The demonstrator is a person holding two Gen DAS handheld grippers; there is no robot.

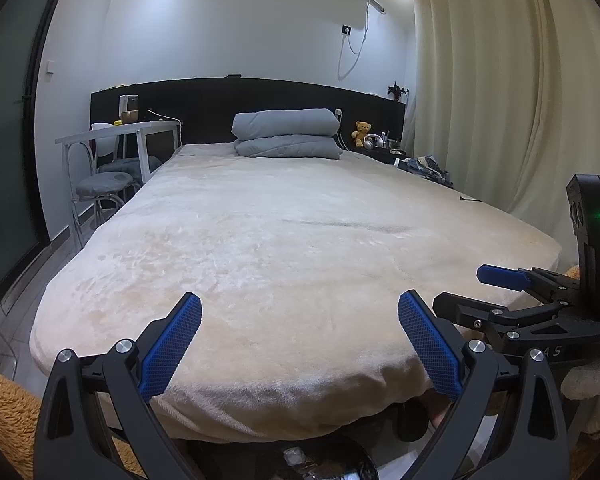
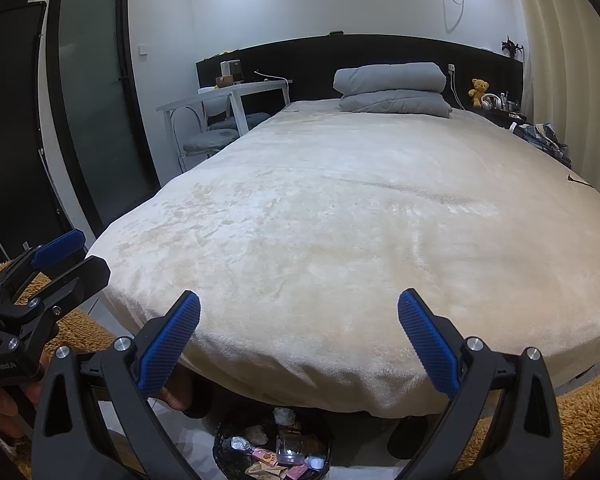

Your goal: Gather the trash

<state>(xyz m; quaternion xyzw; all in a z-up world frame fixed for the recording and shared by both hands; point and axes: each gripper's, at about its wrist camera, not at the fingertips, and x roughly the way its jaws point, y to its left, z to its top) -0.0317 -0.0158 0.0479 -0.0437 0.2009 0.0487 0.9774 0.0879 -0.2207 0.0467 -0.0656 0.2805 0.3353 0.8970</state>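
Note:
A black round bin [image 2: 224, 446] holding wrappers, crumpled paper and clear plastic stands on the floor at the foot of the bed, just below my right gripper [image 2: 299, 332]. Its rim also shows at the bottom of the left wrist view as the bin [image 1: 356, 458]. My left gripper [image 1: 300, 332] is open and holds nothing, hovering over the bed's foot edge. The right gripper is open and holds nothing too. Each gripper shows in the other's view: the right gripper [image 1: 472, 292] at the right, the left gripper [image 2: 80, 252] at the left.
A large bed with a cream fleece blanket [image 1: 284, 240] fills the view, with a folded grey duvet [image 1: 286, 132] at its head. A white table [image 1: 120, 132] and stools [image 1: 104, 184] stand left. Curtains [image 1: 500, 80] hang right. An orange fluffy rug [image 2: 588, 412] lies on the floor.

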